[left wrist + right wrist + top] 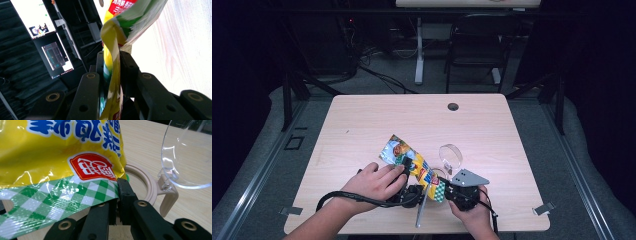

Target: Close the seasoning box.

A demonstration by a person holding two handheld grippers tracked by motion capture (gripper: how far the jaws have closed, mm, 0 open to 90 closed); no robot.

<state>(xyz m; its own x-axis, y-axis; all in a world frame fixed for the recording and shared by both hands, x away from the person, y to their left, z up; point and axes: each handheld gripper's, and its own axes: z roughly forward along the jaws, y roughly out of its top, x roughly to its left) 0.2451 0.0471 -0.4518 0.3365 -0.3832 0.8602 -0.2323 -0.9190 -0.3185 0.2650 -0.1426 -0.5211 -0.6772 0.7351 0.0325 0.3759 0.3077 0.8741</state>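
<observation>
- The left gripper (113, 67) pinches a twisted fold of the snack packet (412, 162) between its pads; the film is slick and only a narrow strip is caught, so I judge a hard tug could let it slide out.
- The right gripper (117, 195) is pressed together on the packet's green-checked end, right at the seam edge. That bite looks shallow and could peel off if the two hands pull apart unevenly.
- The packet hangs between both grippers, raised above the near part of the tabletop (362, 120). A sudden tear could scatter its contents.
- Just beside it sits a beige container (147, 187) with its clear lid (185, 157) flipped up; a swing of the right hand might knock it over or snap the hinge.
</observation>
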